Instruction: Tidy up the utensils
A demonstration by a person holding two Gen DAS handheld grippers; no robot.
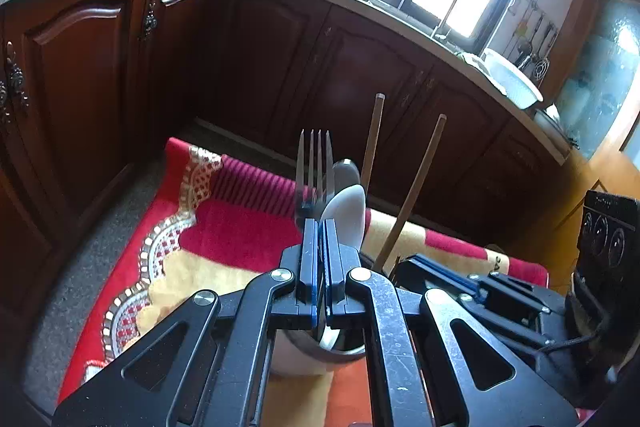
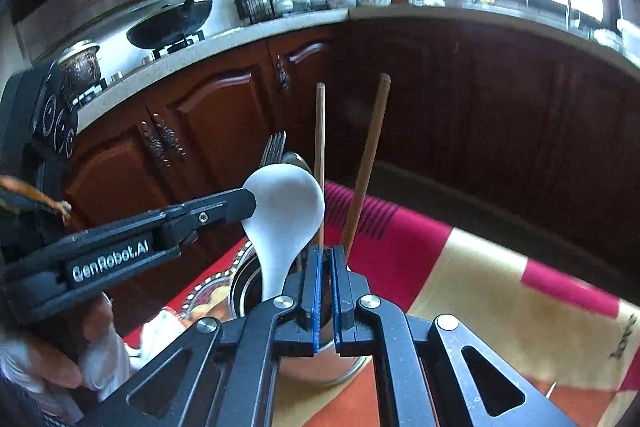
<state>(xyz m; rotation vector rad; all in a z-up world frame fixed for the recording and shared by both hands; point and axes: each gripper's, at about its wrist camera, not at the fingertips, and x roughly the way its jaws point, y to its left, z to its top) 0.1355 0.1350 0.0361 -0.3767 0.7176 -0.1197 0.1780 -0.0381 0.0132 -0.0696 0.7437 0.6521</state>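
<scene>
Metal cup (image 2: pixel 320 367): holds 1 fork (image 1: pixel 314 171), 1 white spoon (image 2: pixel 286 215), 2 chopsticks (image 2: pixel 366 163), all upright. Left gripper (image 1: pixel 320 231) and right gripper (image 2: pixel 326 259): both closed, empty, close above the rim. Risk: a nudge could tip the top-heavy cup.

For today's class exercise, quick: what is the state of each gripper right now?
Left gripper: closed, fingers together, nothing visibly held.
Right gripper: closed but for a narrow gap, nothing visibly held.

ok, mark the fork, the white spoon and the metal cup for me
fork (image 1: pixel 314 163): left wrist view, on the tines.
white spoon (image 2: pixel 286 205): right wrist view, on the middle of the bowl.
metal cup (image 2: pixel 320 367): right wrist view, on the outer wall below the fingers.
</scene>
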